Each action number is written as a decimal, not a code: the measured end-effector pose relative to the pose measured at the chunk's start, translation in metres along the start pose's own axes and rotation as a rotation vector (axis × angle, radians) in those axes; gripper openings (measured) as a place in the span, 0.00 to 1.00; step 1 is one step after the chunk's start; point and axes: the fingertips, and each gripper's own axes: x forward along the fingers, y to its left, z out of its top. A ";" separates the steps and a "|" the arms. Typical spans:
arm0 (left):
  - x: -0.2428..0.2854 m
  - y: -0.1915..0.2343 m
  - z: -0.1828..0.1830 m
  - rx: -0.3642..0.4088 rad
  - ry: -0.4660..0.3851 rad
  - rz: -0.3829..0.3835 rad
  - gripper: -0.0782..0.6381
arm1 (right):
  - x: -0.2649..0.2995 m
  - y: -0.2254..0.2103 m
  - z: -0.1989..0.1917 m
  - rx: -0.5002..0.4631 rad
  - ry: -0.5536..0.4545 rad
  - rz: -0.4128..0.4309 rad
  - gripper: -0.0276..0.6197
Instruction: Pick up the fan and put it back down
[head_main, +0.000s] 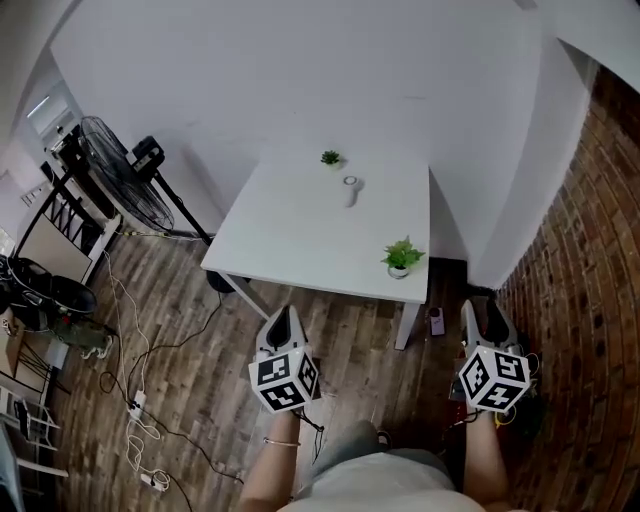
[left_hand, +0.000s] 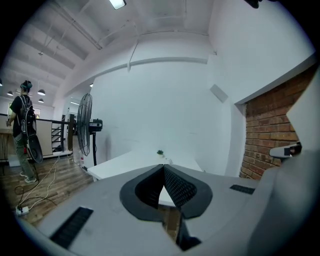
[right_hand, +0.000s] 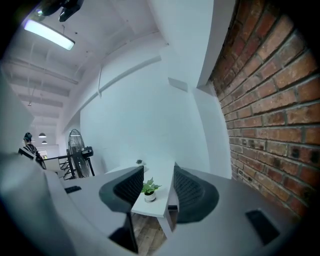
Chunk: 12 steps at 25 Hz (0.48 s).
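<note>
Only right gripper view shows fingers (right_hand: 129, 188) apart.

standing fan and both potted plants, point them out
standing fan (head_main: 125, 172), head view, middle of its cage
nearer potted plant (head_main: 402, 254), head view, its leaves
farther potted plant (head_main: 330, 157), head view, its leaves

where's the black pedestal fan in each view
Head view: the black pedestal fan stands at upper left, on the floor left of the white table.
Left gripper view: at the left, seen edge-on, left of the table.
Right gripper view: small, at far left, beyond the table.
Shared landmark: the white table.
</note>
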 end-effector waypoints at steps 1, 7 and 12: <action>0.003 0.004 -0.001 -0.001 0.003 0.007 0.13 | 0.006 0.003 -0.003 0.001 0.006 0.008 0.33; 0.039 0.019 -0.004 -0.052 0.014 0.021 0.13 | 0.046 0.017 -0.008 -0.006 0.022 0.036 0.34; 0.095 0.033 0.010 -0.058 -0.013 0.004 0.13 | 0.091 0.024 0.002 -0.003 -0.002 0.014 0.34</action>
